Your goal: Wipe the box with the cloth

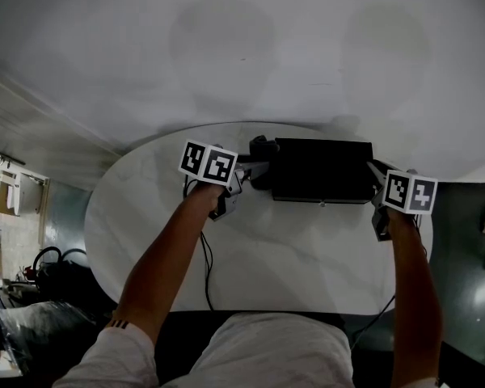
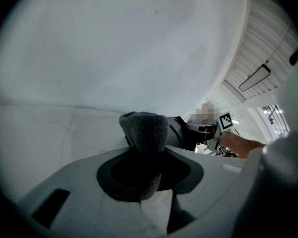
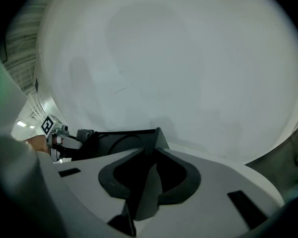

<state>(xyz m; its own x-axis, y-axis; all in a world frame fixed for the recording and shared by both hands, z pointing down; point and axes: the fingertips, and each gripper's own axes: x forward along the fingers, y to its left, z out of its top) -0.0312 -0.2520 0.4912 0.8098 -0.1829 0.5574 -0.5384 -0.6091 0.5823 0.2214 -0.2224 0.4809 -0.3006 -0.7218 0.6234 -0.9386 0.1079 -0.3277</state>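
Note:
A black box (image 1: 322,170) lies flat on the white oval table (image 1: 145,225), towards its far side. My left gripper (image 1: 257,168) is at the box's left end and is shut on a dark grey cloth (image 1: 263,147); the bunched cloth (image 2: 145,128) sticks out between the jaws, against the box's (image 2: 186,133) end. My right gripper (image 1: 375,176) is at the box's right end. In the right gripper view the jaws (image 3: 154,155) are shut on the upright edge of the box (image 3: 119,142).
A thin cable (image 1: 207,269) trails over the table's near half towards the person. The table's near edge runs just in front of the person's body. A dark bag (image 1: 32,322) and clutter lie on the floor at the left.

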